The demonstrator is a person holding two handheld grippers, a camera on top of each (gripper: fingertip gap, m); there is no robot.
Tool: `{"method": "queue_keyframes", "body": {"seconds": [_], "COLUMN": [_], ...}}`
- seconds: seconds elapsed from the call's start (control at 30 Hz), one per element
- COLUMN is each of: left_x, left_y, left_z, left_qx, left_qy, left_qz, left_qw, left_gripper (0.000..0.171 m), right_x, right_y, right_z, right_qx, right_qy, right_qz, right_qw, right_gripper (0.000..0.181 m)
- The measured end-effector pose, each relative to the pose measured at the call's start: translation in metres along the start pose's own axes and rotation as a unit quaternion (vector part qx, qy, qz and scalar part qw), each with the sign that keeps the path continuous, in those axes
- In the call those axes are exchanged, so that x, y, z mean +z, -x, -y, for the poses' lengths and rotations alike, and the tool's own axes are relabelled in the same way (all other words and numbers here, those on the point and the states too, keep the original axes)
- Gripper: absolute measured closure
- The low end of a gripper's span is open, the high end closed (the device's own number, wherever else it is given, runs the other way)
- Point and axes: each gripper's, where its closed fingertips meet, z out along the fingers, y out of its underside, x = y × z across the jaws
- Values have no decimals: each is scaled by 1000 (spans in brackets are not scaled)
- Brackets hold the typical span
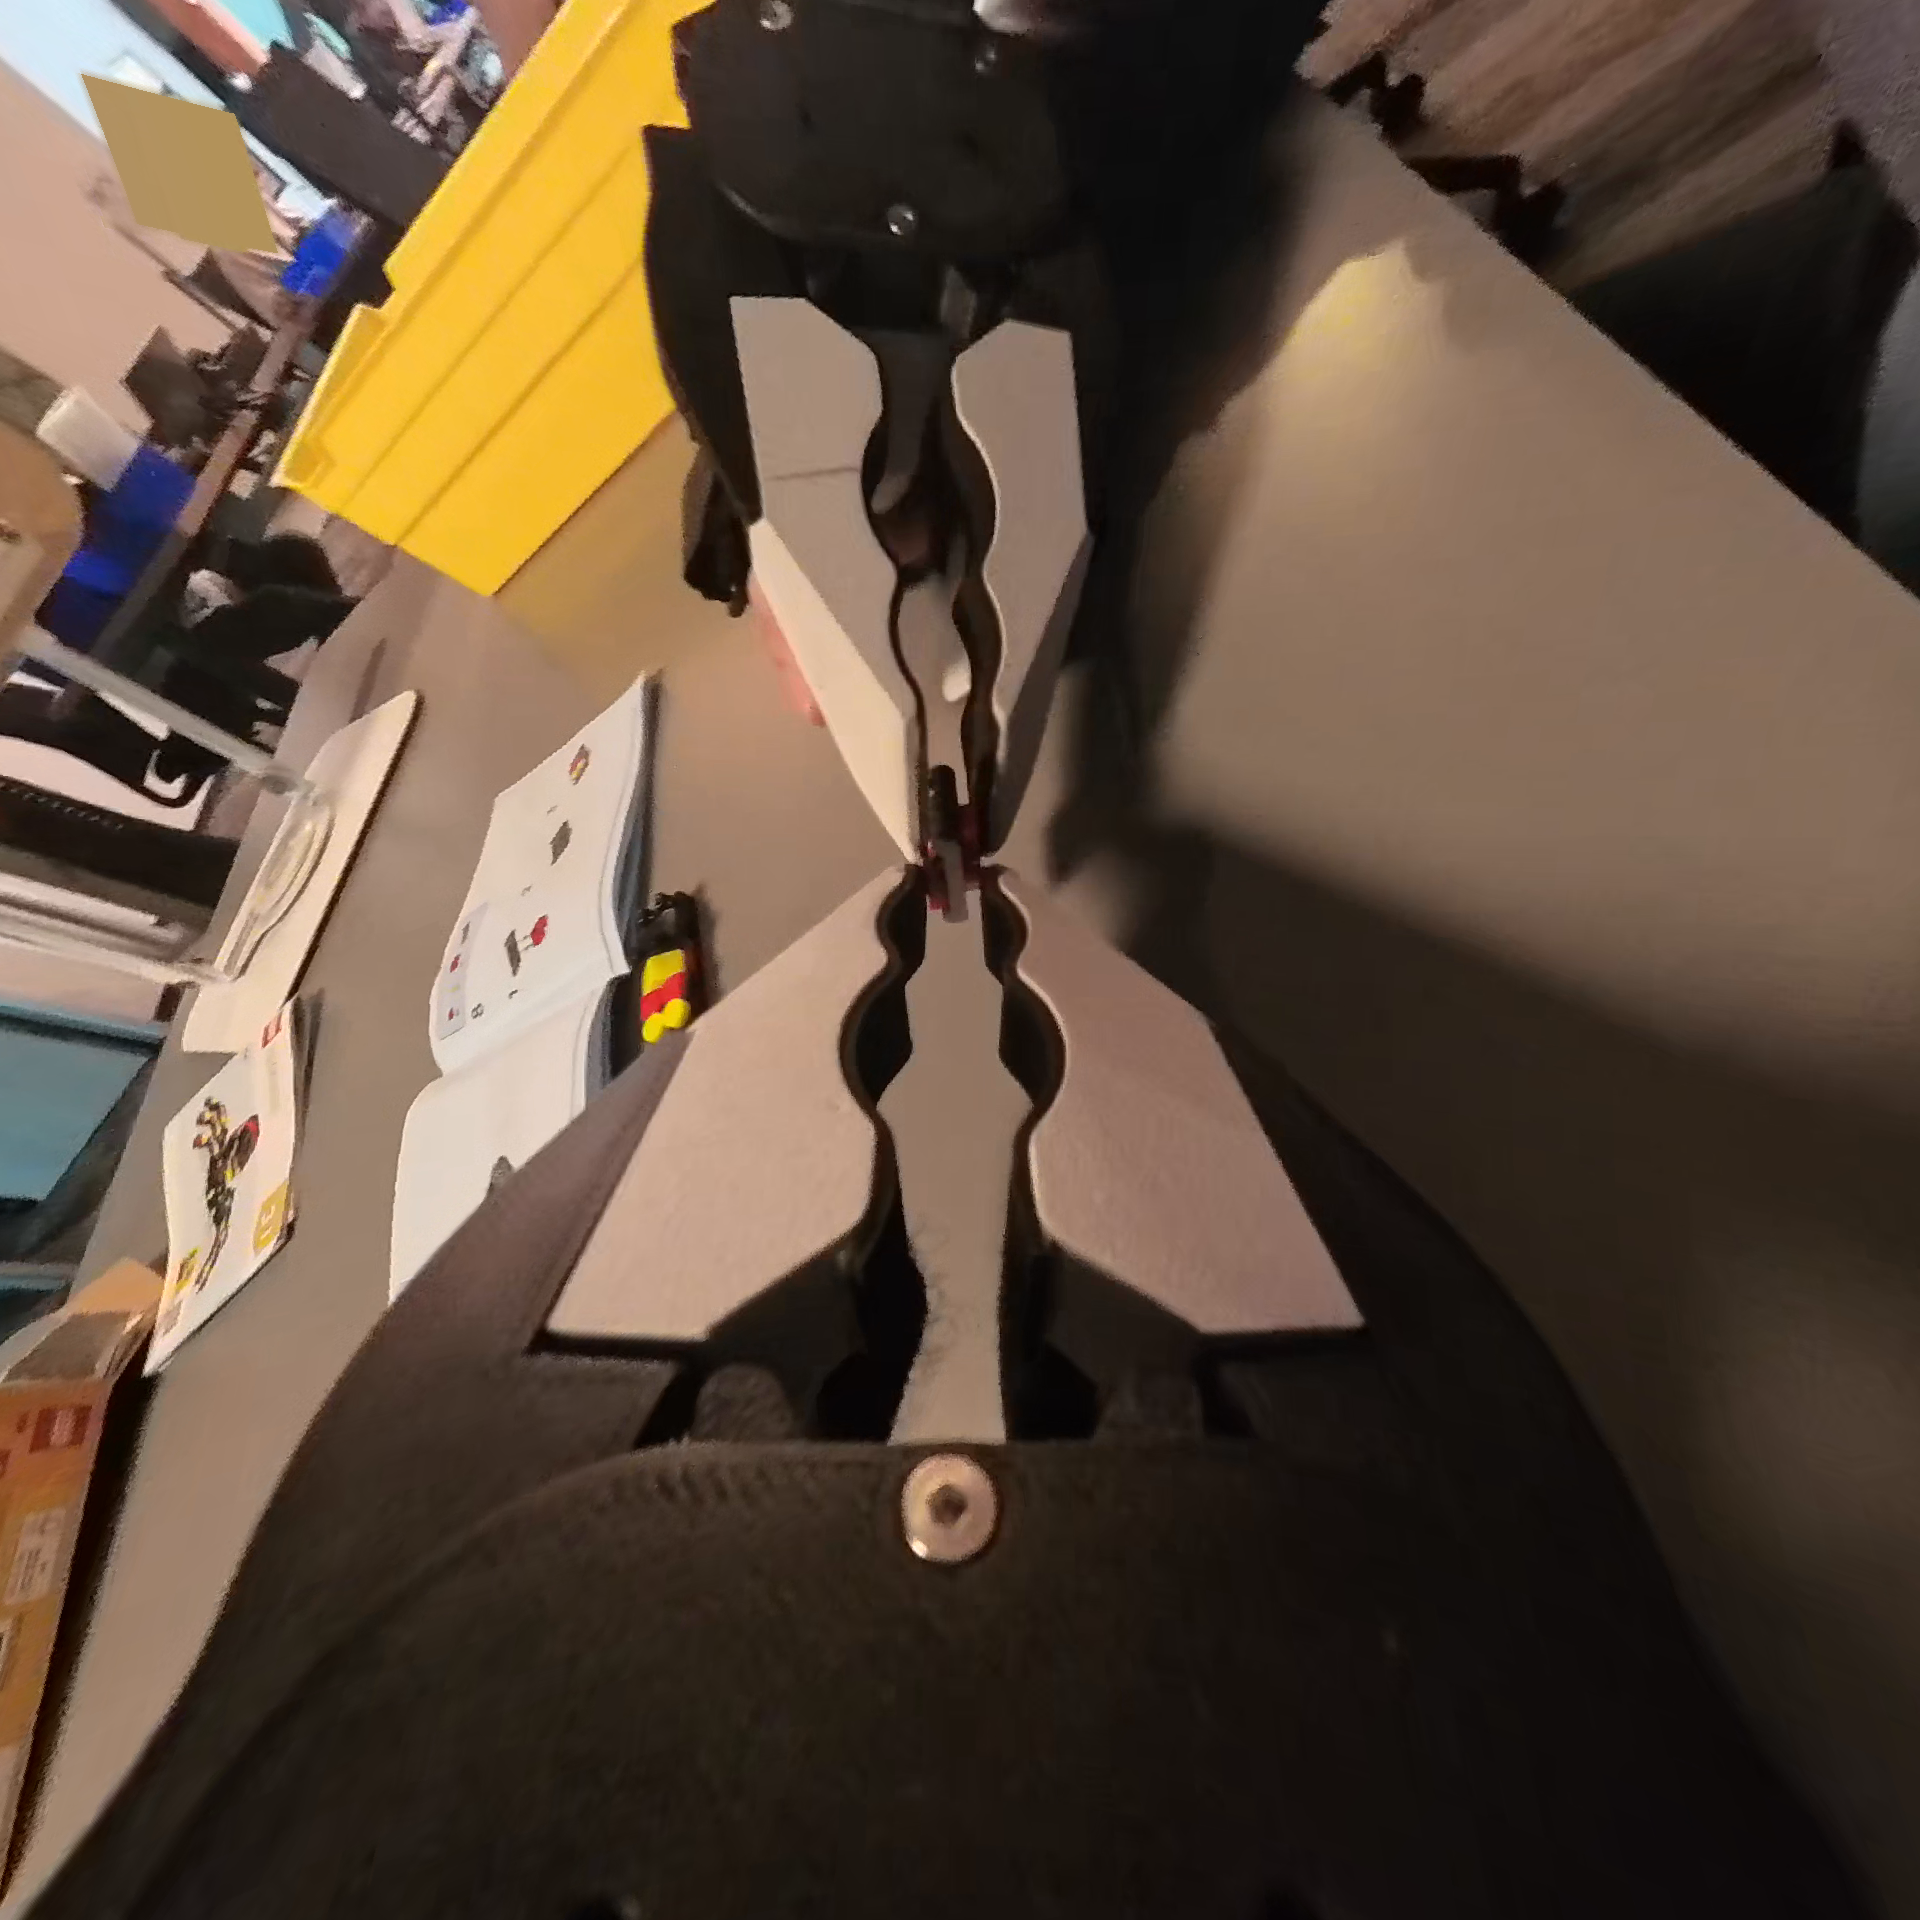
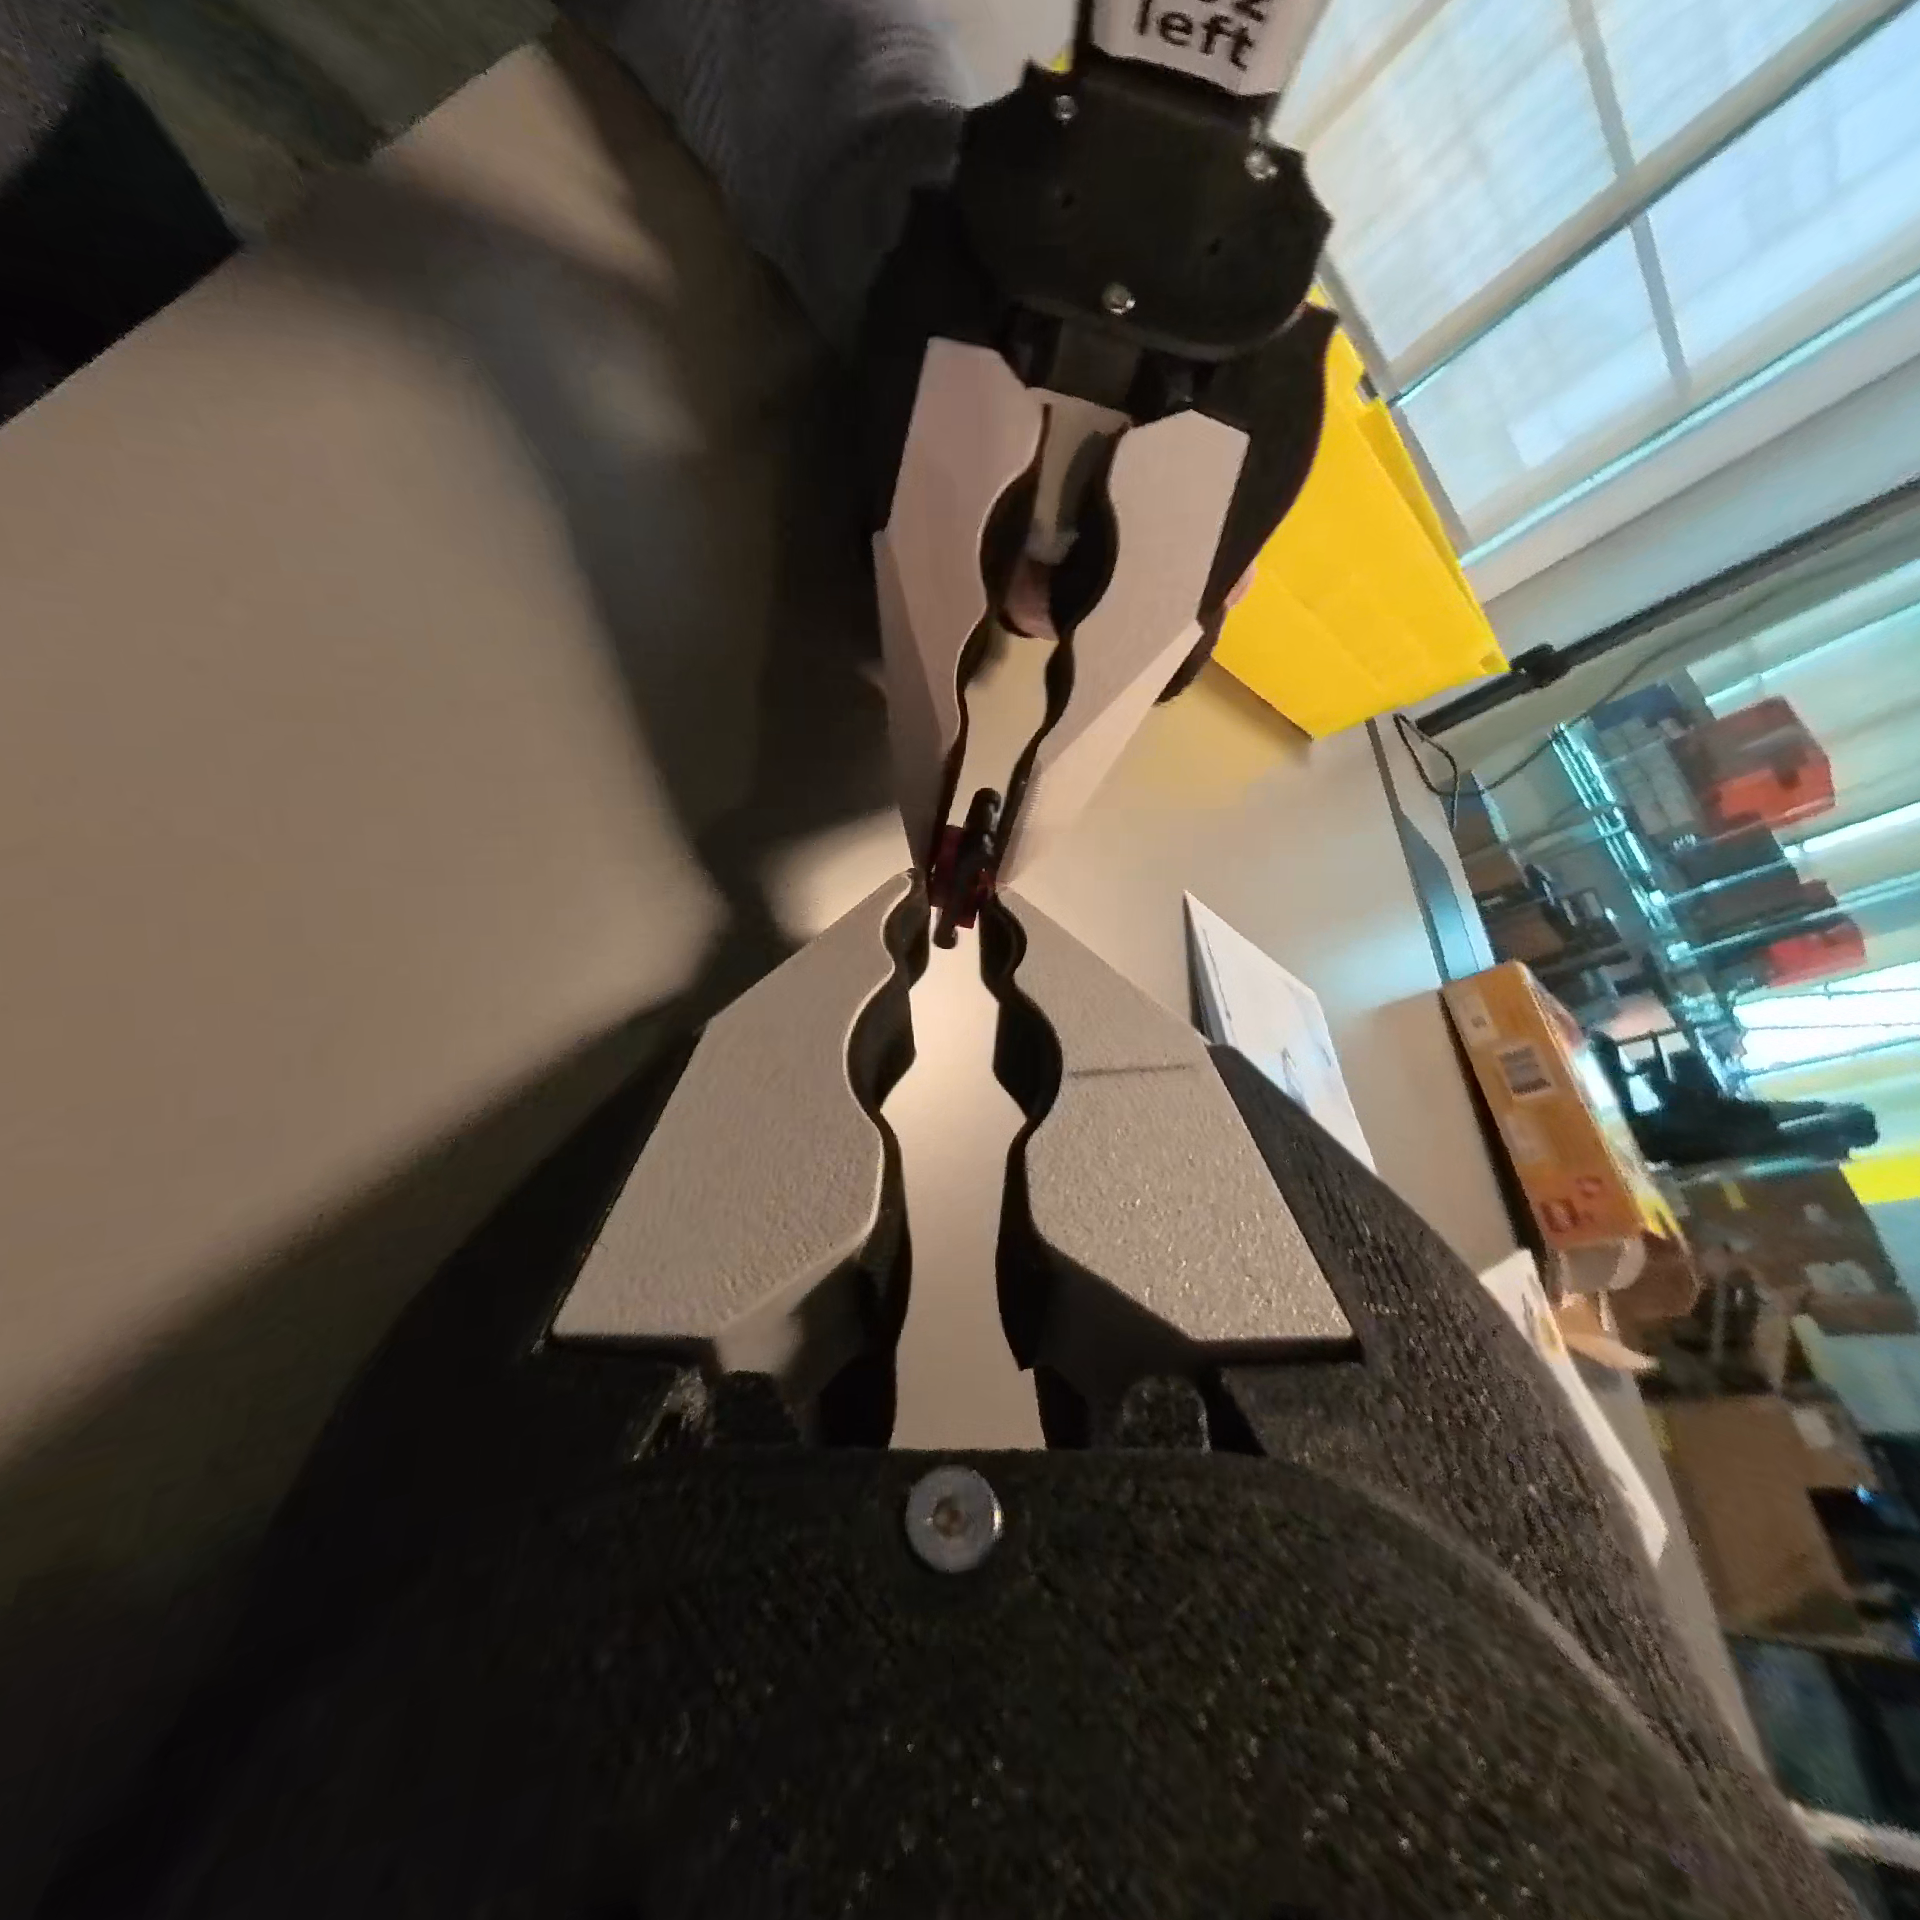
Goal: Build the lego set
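Note:
A small black, red and white lego assembly (image 1: 948,857) is pinched between two grippers that meet tip to tip above the grey table (image 1: 1455,727). My left gripper (image 1: 954,885) reaches up from the bottom of the left wrist view and is shut on its near end. My right gripper (image 1: 958,821) comes down from above and is shut on its far end. In the right wrist view my right gripper (image 2: 956,902) holds the assembly (image 2: 961,878) from below and the left gripper (image 2: 971,831) from above. Most of the assembly is hidden by the fingertips.
An open instruction booklet (image 1: 540,935) lies left, with a black, yellow and red lego build (image 1: 670,982) beside it. A second booklet (image 1: 234,1174), a glass on a white card (image 1: 296,862), a yellow bin (image 1: 499,312) and a cardboard box (image 2: 1548,1112) stand around. Less than 4 cm separates the two grippers' tips.

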Motion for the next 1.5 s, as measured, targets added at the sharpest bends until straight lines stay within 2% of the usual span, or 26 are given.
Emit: {"method": "queue_keyframes", "body": {"seconds": [0.13, 0.4, 0.53, 0.7, 0.9, 1.03, 1.1, 1.17, 1.23, 1.37, 1.5], "left_x": [1, 4, 1, 0, 0, -2, -4, -5, -8, -14, -15], "left_y": [-11, -14, -6, 4, 5, 9, 18, 19, 21, 33, 38], "left_z": [-4, -9, -4, -7, -6, -3, -6, -9, -5, -4, -5], "left_qx": [22, 32, 84, 159, 187, 161, 135, 97, 51, -8, -29], "left_qy": [18, 43, 25, 44, 46, 28, 32, 29, 5, -13, -18], "left_qz": [-21, -8, 39, 100, 117, 128, 149, 137, 127, 133, 140], "left_qw": [999, 999, 995, 981, 974, 978, 979, 985, 991, 991, 990], "left_gripper": [162, 163, 162, 162, 162, 161, 150, 140, 137, 136, 138], "right_x": [2, 4, 3, 1, 1, -1, -2, -4, -4, 0, 1], "right_y": [10, 13, 6, -2, -3, -7, -10, -13, -12, -6, -7], "right_z": [-1, -4, -2, -6, -6, -5, -6, -6, -8, -26, -33], "right_qx": [-33, -47, -45, -43, -72, -123, -168, -217, -258, -271, -253], "right_qy": [8, 20, 5, 11, 13, 18, 27, 33, 41, 74, 86], "right_qz": [15, 20, -5, -24, -37, -61, -80, -99, -104, -66, -48], "right_qw": [999, 999, 999, 999, 997, 990, 982, 971, 960, 957, 963], "right_gripper": [174, 174, 174, 173, 173, 174, 174, 174, 174, 174, 174]}}
